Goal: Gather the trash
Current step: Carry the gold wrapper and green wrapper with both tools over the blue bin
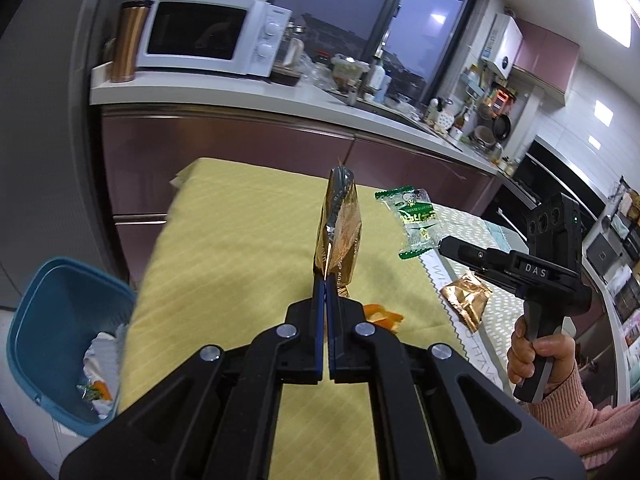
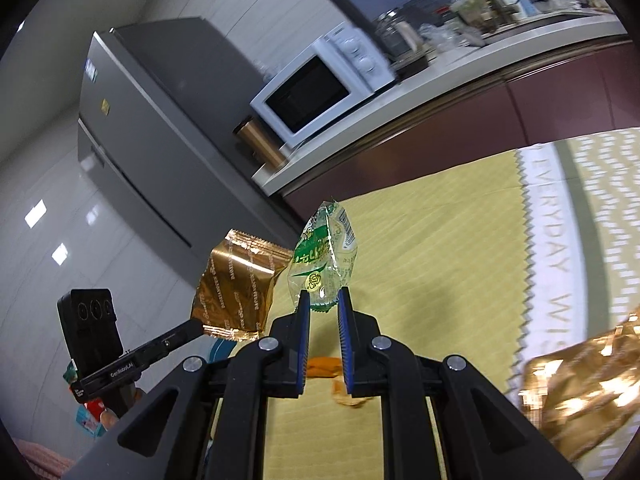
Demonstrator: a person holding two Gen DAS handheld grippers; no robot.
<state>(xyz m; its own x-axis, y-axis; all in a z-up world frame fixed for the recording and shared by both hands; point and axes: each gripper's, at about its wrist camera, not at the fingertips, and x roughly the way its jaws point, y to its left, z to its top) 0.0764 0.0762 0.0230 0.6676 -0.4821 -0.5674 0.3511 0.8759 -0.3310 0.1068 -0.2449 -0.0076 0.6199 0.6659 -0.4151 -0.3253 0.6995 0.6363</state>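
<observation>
While both wrappers hang clear of the tabletop point(image 1: 224, 240), we see the left hand-held gripper point(image 1: 325, 280) clamped tight on the bottom edge of a gold wrapper point(image 1: 338, 232), which stands upright above the yellow cloth point(image 1: 240, 280). The right hand-held gripper point(image 2: 323, 300) pinches the lower edge of a green-and-clear wrapper point(image 2: 326, 256), its pads a little apart with the film between them. In the left wrist view, that green wrapper sits at about two o'clock from the gold one, near but not touching. A second gold wrapper point(image 1: 466, 300) lies on the tabletop at four o'clock, on the white patterned cloth point(image 1: 504, 312). An orange scrap point(image 1: 384, 318) lies just beside the left gripper's fingers. A blue bin point(image 1: 60, 340) with trash inside stands on the floor at eight o'clock.
</observation>
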